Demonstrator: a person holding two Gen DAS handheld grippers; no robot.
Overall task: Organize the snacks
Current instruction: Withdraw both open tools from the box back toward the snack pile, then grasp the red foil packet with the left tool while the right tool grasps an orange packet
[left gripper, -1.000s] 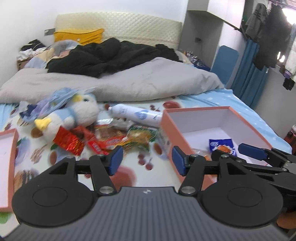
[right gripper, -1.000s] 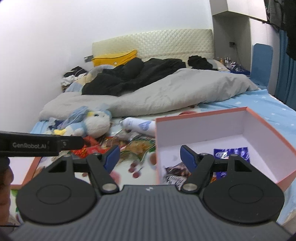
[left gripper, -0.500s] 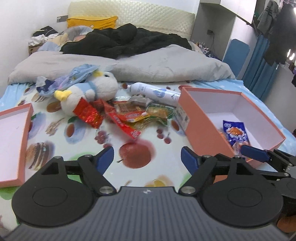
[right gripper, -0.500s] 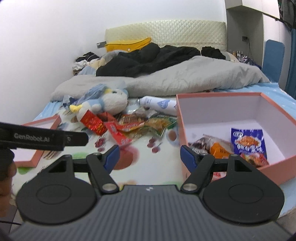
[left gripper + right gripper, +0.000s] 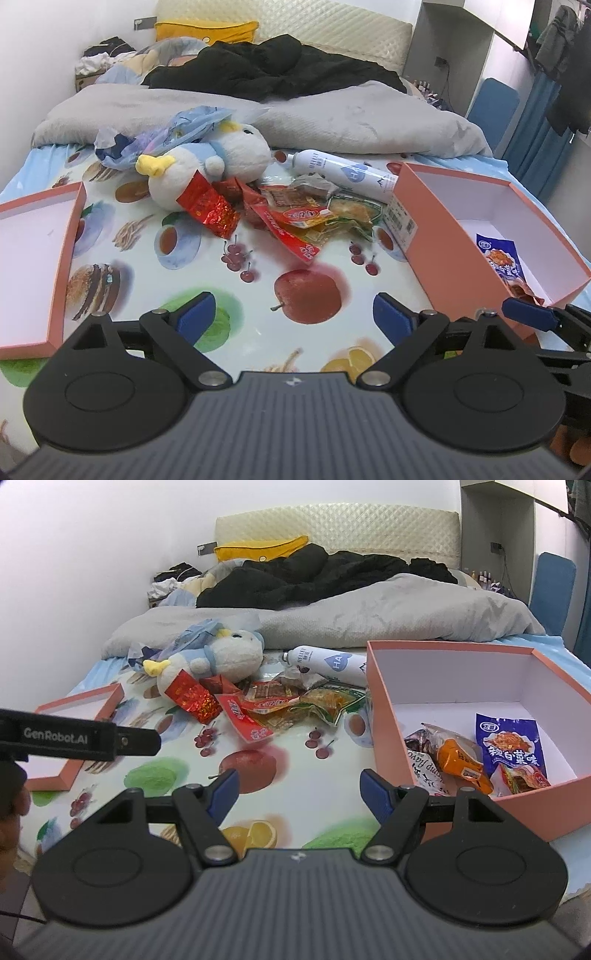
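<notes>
Bed covered with a fruit-print sheet [image 5: 229, 295], white wall on the left, quilted headboard [image 5: 332, 528] at the far end. Grey duvet [image 5: 332, 118] bunched across the middle of the bed, black clothes [image 5: 266, 70] piled on top of it, yellow pillow [image 5: 207, 31] against the headboard. Blue curtain [image 5: 535, 133] and hanging clothes on the right side of the room.

Snack pile [image 5: 295, 210] sits mid-sheet: red foil packets, a long red packet and a yellow-green packet, overlapping each other. White plush toy [image 5: 207, 166] lies just behind the pile, touching the red foil packet. White spray bottle [image 5: 347, 173] lies on its side behind the pile, its end near the box corner. Pink box [image 5: 480, 716] stands open on the right, holding a blue packet [image 5: 509, 746], an orange packet [image 5: 458, 760] and a few others on its floor. Pink box lid [image 5: 33, 258] lies open side up on the left, well apart from the box.

Left gripper [image 5: 293, 317] hovers over the printed apple near the bed edge, jaws opening, wide, nothing between them. Right gripper [image 5: 299, 788] also released, jaws apart and empty, over the sheet just left of the box's near corner. Neither touches a snack.
</notes>
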